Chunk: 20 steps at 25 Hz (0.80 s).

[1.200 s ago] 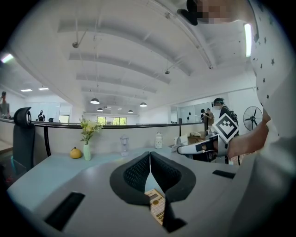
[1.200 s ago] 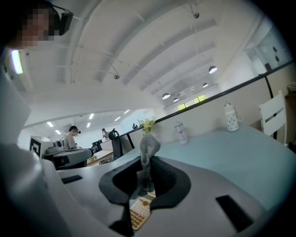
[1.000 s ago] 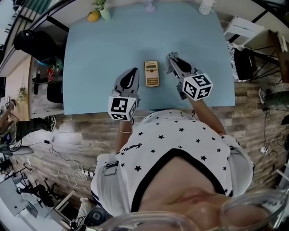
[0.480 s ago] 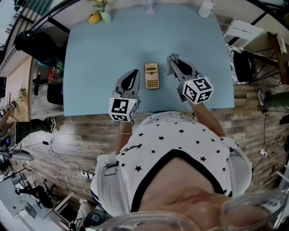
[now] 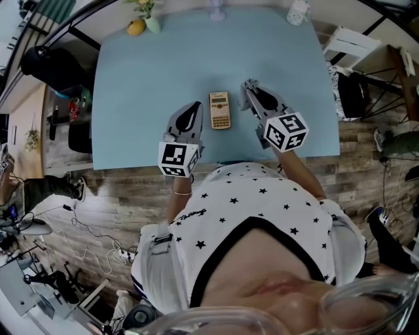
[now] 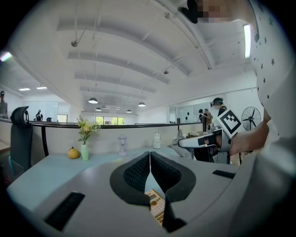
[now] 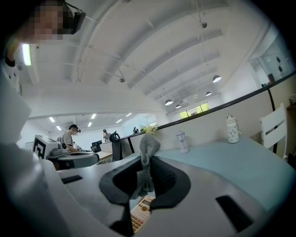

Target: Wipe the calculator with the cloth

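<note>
A yellow-beige calculator (image 5: 220,110) lies flat on the light-blue table (image 5: 144,78), between my two grippers. My left gripper (image 5: 194,106) is just left of it, with its jaws shut and nothing in them (image 6: 150,157); the calculator (image 6: 157,207) shows below the jaw tips. My right gripper (image 5: 248,85) is just right of the calculator, shut on a grey cloth (image 5: 247,93). The cloth (image 7: 147,152) stands up between the jaws (image 7: 147,163), and the calculator (image 7: 142,210) lies below them to the left. Neither gripper touches the calculator.
Along the table's far edge stand a yellow fruit (image 5: 135,25), a small vase of flowers (image 5: 150,19), a clear glass piece (image 5: 217,9) and a white jar (image 5: 298,10). A white chair (image 5: 353,42) is off the table's right side. The near table edge runs just behind the grippers.
The head view has shifted very slightly. Both grippers and the calculator keep their places, and the cloth stays in the right gripper.
</note>
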Each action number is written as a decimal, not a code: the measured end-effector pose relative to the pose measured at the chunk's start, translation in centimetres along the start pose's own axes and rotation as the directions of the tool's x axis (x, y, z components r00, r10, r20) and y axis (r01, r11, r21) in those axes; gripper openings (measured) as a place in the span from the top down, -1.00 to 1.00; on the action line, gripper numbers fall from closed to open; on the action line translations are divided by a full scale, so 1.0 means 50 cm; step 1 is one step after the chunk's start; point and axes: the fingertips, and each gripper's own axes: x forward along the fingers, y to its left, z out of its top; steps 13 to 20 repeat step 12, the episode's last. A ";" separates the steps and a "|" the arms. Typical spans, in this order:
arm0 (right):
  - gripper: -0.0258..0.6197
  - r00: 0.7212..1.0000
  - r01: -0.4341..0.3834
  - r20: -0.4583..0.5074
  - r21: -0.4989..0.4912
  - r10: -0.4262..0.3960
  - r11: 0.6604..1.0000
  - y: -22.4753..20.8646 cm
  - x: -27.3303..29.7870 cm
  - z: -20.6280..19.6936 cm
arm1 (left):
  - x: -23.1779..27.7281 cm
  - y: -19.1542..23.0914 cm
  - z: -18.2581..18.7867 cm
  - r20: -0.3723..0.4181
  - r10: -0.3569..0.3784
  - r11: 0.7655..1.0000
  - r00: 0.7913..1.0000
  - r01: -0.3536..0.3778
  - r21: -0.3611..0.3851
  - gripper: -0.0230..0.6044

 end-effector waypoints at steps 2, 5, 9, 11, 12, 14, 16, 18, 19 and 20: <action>0.79 1.000 0.001 -0.001 0.004 -0.001 1.000 -0.001 -0.002 -0.001 | 0.003 -0.002 0.000 0.000 -0.004 1.000 1.000 0.004 0.000 0.83; 0.79 1.000 0.007 0.002 0.006 -0.007 1.000 -0.007 -0.010 -0.001 | 0.007 -0.010 0.000 0.003 -0.012 1.000 1.000 0.012 0.002 0.83; 0.79 1.000 0.010 0.004 0.007 -0.010 1.000 -0.009 -0.017 0.001 | 0.008 -0.017 0.002 0.006 -0.015 1.000 1.000 0.015 0.002 0.83; 0.79 1.000 0.010 0.004 0.008 -0.010 1.000 -0.010 -0.019 0.002 | 0.008 -0.019 0.004 0.006 -0.015 1.000 1.000 0.015 0.002 0.83; 0.78 1.000 0.011 0.003 0.009 -0.011 1.000 -0.010 -0.021 0.003 | 0.008 -0.020 0.005 0.005 -0.016 1.000 1.000 0.016 0.002 0.83; 0.78 1.000 0.011 0.003 0.009 -0.011 1.000 -0.010 -0.021 0.003 | 0.008 -0.020 0.005 0.005 -0.016 1.000 1.000 0.016 0.002 0.83; 0.78 1.000 0.011 0.003 0.009 -0.011 1.000 -0.010 -0.021 0.003 | 0.008 -0.020 0.005 0.005 -0.016 1.000 1.000 0.016 0.002 0.83; 0.78 1.000 0.011 0.003 0.009 -0.011 1.000 -0.010 -0.021 0.003 | 0.008 -0.020 0.005 0.005 -0.016 1.000 1.000 0.016 0.002 0.83; 0.78 1.000 0.011 0.003 0.009 -0.011 1.000 -0.010 -0.021 0.003 | 0.008 -0.020 0.005 0.005 -0.016 1.000 1.000 0.016 0.002 0.83; 0.78 1.000 0.011 0.003 0.009 -0.011 1.000 -0.010 -0.021 0.003 | 0.008 -0.020 0.005 0.005 -0.016 1.000 1.000 0.016 0.002 0.83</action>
